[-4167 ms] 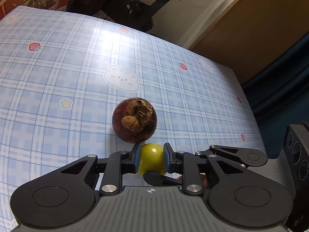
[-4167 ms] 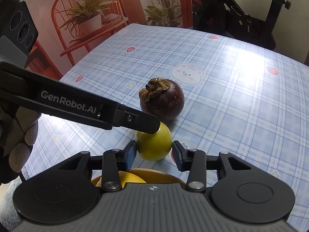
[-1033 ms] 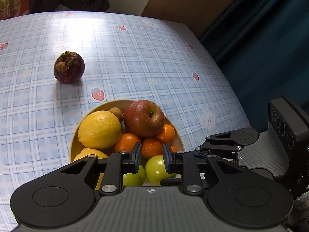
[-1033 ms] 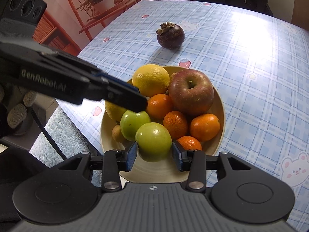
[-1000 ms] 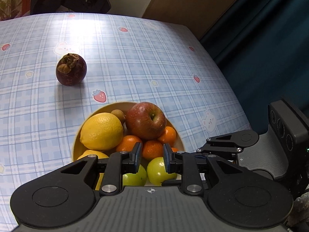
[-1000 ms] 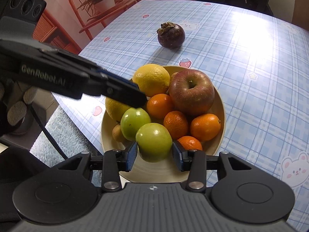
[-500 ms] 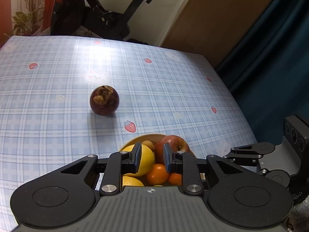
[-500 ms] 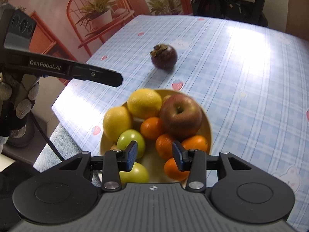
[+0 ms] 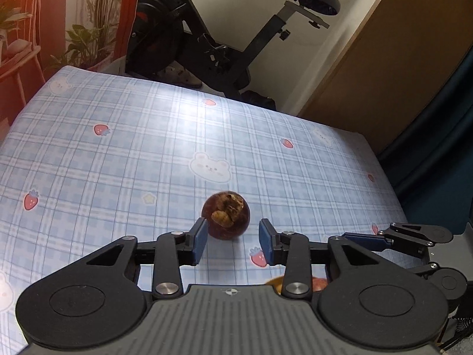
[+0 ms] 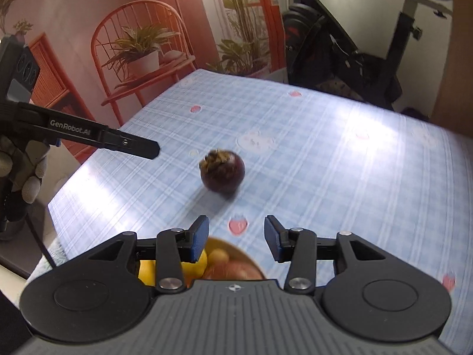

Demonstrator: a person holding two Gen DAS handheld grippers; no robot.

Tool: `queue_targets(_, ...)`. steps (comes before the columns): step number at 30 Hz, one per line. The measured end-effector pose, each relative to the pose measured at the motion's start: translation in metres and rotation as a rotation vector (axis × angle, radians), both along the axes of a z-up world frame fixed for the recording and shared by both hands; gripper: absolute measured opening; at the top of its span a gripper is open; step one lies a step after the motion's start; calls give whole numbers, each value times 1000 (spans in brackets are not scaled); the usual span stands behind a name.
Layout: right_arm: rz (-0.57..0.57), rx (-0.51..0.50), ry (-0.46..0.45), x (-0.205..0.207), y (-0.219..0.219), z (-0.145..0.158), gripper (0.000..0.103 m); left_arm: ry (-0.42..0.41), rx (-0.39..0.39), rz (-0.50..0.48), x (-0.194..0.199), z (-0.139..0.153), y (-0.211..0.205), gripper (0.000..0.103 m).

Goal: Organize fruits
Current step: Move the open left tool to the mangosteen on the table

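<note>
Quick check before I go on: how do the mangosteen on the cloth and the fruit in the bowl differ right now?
The mangosteen lies alone on the checked tablecloth; the bowl fruit is piled together. The mangosteen is dark purple with a dry brown cap; the bowl fruit shows yellow and red. The mangosteen is in full view, the bowl fruit mostly hidden beneath the right gripper. Neither is gripped.

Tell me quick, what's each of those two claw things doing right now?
Left gripper: jaws opening, nothing held; the mangosteen sits on the table just beyond them.
Right gripper: jaws opening, empty, above the fruit bowl.
</note>
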State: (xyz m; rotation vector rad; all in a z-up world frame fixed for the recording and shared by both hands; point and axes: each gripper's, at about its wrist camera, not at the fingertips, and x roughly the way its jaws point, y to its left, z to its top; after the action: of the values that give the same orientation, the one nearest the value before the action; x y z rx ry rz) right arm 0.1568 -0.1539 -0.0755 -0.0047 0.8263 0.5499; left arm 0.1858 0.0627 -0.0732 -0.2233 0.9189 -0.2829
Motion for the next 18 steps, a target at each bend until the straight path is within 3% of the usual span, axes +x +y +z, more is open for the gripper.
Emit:
queue_targets(2,38,-29,-39,8,13,-6,53,-3,1,-1,11,-4,-3,51)
queue_targets(8,169,-163,-100,30,54,-31,54,23,-9,-10,37,-25,-11,51)
queue_targets(18,192,-149,-50,65,68,-59,53,85,-134,49,58,-55,10,46)
